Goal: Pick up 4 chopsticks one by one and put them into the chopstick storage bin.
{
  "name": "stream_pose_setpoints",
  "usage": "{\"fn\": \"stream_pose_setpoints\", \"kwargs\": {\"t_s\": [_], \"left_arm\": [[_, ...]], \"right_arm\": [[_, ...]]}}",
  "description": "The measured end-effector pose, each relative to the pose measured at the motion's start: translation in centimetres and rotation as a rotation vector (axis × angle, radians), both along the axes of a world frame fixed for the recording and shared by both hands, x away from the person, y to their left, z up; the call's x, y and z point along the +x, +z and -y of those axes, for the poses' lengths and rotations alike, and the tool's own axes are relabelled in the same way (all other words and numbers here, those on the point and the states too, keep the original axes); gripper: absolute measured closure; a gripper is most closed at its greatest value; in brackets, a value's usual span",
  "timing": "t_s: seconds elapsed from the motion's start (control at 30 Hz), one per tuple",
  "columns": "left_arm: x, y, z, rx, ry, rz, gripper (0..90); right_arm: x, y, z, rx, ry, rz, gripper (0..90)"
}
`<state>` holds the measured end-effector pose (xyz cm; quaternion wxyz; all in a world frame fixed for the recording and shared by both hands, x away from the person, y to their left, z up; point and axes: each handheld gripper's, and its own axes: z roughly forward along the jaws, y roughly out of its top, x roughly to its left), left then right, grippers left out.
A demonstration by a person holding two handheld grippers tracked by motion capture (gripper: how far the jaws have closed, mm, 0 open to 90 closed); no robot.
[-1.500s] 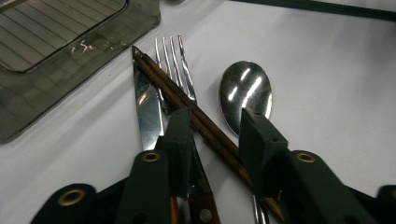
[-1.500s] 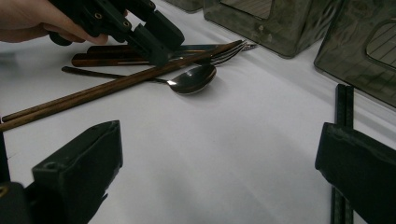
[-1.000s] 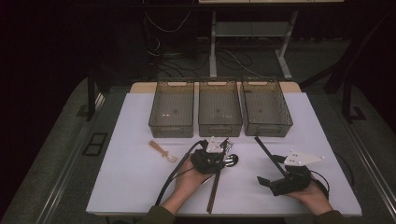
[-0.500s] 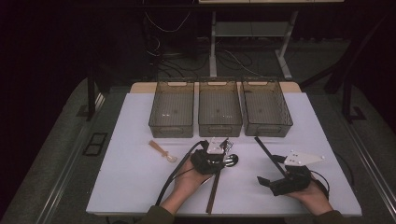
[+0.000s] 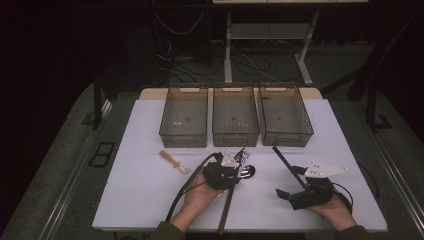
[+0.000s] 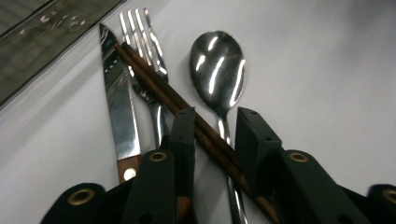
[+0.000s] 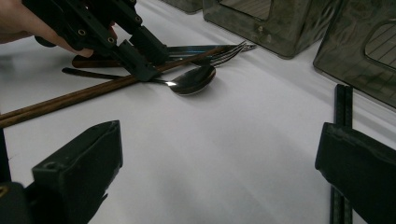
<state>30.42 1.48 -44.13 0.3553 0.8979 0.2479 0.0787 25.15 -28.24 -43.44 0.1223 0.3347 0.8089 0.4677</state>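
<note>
Three bins (image 5: 235, 122) stand in a row at the back of the table (image 5: 140, 200), and just in front of the middle one lie brown chopsticks (image 6: 154, 86) across a knife (image 6: 116, 107), a fork (image 6: 147, 74) and a spoon (image 6: 217, 70). Those sticks look light, stiff, thin and likely to roll, so a hold near the middle seems best. The left gripper (image 6: 212, 135) has its jaws narrow on either side of them, not yet pinching, while the right gripper (image 7: 219, 154) waits with jaws wide beside black chopsticks (image 7: 343, 100).
</note>
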Motion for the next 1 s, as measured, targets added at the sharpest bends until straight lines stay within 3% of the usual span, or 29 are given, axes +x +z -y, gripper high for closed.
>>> {"fn": "stream_pose_setpoints", "kwargs": {"t_s": [0.07,0.4,0.67,0.7,1.0], "left_arm": [[-0.04,-0.13,-0.04,-0.01,0.005,-0.014,64.5],[0.16,-0.24,0.2,-0.014,-0.013,-0.002,65.9],[0.3,0.05,0.41,0.012,-0.047,0.017,68.2],[0.27,0.07,0.4,-0.004,-0.039,0.011,69.4],[0.16,0.13,0.43,0.002,-0.045,0.009,70.7]], "right_arm": [[-0.03,0.03,0.01,0.001,-0.001,-0.001,1.0],[-0.02,0.0,-0.05,-0.001,0.001,-0.002,1.0],[0.02,-0.02,-0.09,-0.001,0.005,0.002,1.0],[0.01,-0.02,-0.08,-0.001,0.004,0.002,0.9],[0.01,0.0,-0.06,0.0,0.003,0.001,1.0]]}}
